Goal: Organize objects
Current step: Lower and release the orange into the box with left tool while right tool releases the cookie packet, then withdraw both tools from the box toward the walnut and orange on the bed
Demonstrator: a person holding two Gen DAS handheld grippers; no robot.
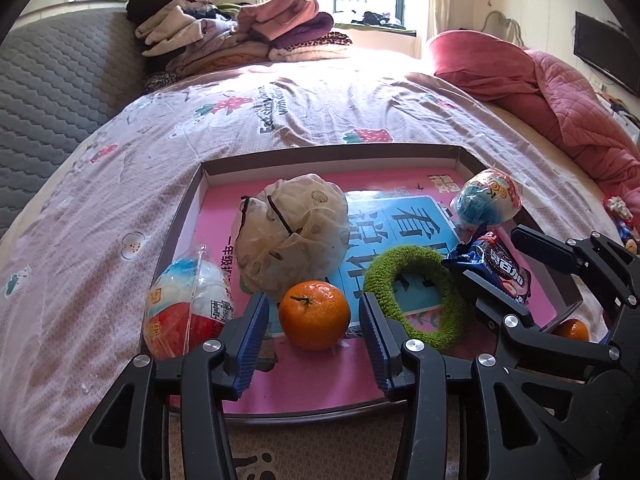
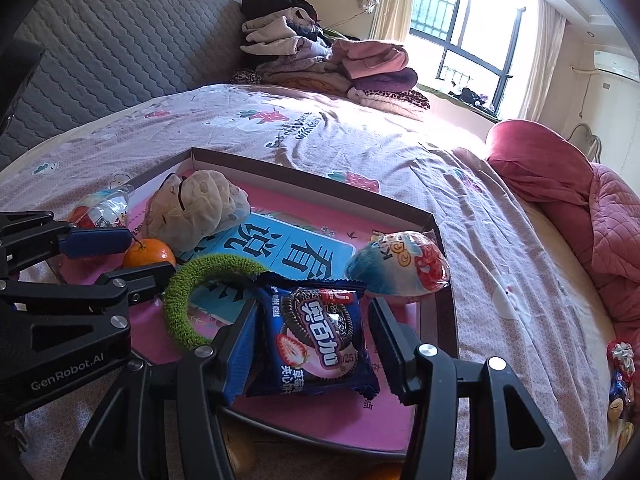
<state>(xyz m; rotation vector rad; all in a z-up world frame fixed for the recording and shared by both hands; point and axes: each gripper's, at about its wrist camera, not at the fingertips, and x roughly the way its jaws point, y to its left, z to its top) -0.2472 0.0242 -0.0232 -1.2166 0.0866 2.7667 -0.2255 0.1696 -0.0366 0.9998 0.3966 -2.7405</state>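
Your orange (image 1: 314,315) sits on the pink floor of the shallow box (image 1: 328,155) on the bed (image 1: 80,240), between the pads of your left tongs (image 1: 314,344), which stand apart with a gap on each side. At its 12 o'clock lies a pale cloth bundle (image 1: 292,236), at 9 o'clock a wrapped egg toy (image 1: 188,304), at 3 o'clock a green ring (image 1: 416,292). Your right tongs (image 2: 316,356) straddle a blue biscuit packet (image 2: 320,344); you cannot tell whether they clamp it.
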